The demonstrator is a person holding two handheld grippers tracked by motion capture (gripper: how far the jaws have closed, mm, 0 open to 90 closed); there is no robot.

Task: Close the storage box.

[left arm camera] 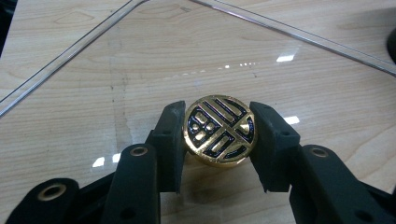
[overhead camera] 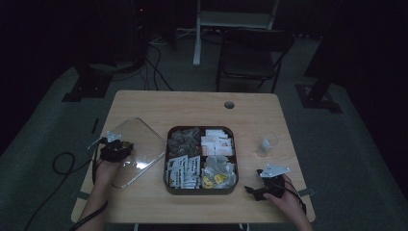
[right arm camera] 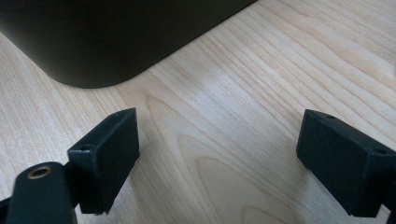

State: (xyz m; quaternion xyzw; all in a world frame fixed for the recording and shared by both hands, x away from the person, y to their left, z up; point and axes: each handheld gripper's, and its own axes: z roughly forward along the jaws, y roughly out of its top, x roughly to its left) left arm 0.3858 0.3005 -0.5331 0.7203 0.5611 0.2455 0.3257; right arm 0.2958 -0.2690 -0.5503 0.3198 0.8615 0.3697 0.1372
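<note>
Left gripper (left arm camera: 218, 140) around lid knob (left arm camera: 219, 131) (gold)

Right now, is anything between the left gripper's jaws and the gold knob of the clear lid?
Nothing visible. The left gripper is shut directly on the gold knob, a pad against each side. The clear lid lies on the table, left of the compartment tray.

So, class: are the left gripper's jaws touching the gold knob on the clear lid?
Touching. The left gripper view shows the left gripper with both jaws pressed against opposite sides of the gold knob on the clear lid, no gap either side.
</note>
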